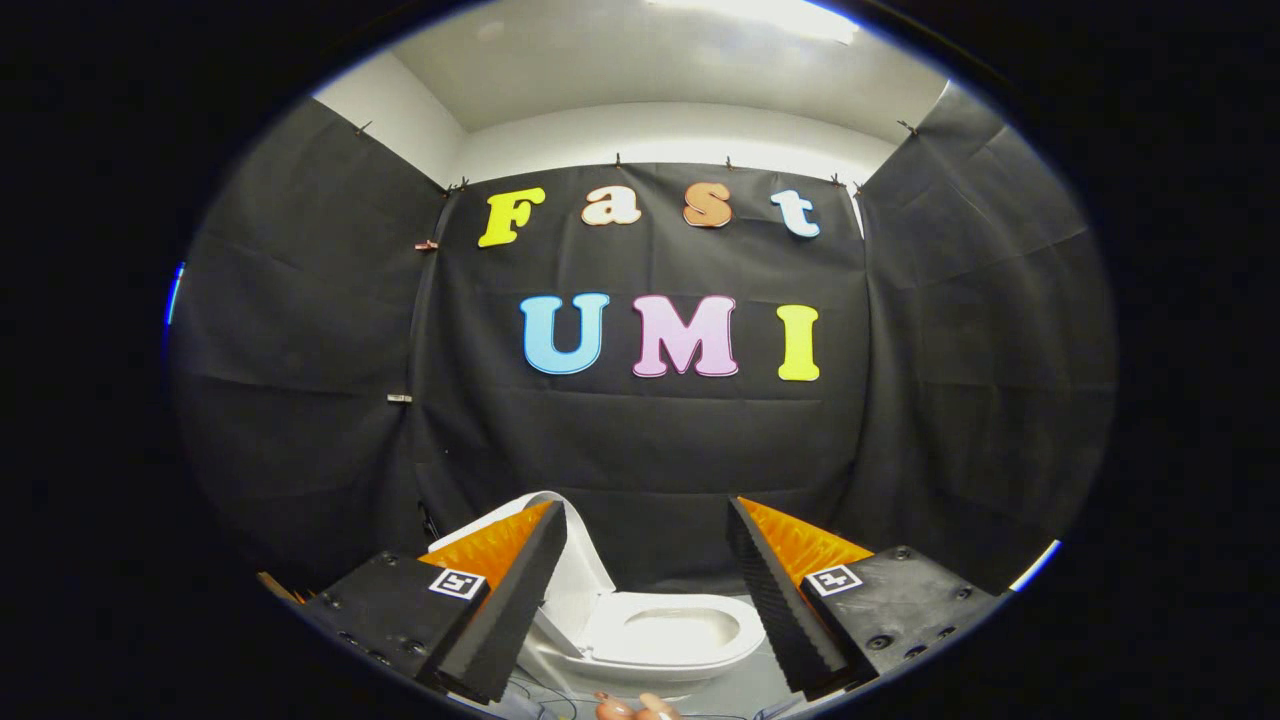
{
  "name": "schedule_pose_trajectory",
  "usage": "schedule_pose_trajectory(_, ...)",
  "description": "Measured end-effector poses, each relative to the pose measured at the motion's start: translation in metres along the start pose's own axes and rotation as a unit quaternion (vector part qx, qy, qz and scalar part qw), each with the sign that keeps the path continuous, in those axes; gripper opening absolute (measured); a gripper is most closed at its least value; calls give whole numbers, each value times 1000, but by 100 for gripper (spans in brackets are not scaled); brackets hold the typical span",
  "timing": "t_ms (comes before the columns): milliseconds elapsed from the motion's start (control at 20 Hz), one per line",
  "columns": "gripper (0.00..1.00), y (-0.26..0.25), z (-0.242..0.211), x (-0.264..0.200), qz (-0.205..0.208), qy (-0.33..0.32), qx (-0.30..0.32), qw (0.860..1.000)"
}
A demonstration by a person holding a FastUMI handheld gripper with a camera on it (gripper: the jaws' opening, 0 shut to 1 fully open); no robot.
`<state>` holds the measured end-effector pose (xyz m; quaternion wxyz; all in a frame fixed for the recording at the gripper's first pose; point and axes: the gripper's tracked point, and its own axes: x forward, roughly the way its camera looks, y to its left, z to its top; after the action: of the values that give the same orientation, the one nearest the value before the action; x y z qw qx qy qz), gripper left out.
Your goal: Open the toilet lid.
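Your gripper (640, 600) holds its two ridged, wedge-shaped fingers (505, 610) wide apart, gripping nothing. Beyond and between them sits the glossy white ceramic toilet (680, 640), its smooth curved white lid (575, 560) already raised upright on the left, against creased black cloth (650, 450).

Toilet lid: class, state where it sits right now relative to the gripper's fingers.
In the gripper view, the toilet lid stands raised beside the seat, just beyond the open gripper, partly behind one finger.
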<state>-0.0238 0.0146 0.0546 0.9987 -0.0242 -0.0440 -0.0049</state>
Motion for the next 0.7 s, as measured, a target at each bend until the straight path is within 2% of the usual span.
schedule_pose_trajectory(700,100,2,-4,2,-3,4,6,1000)
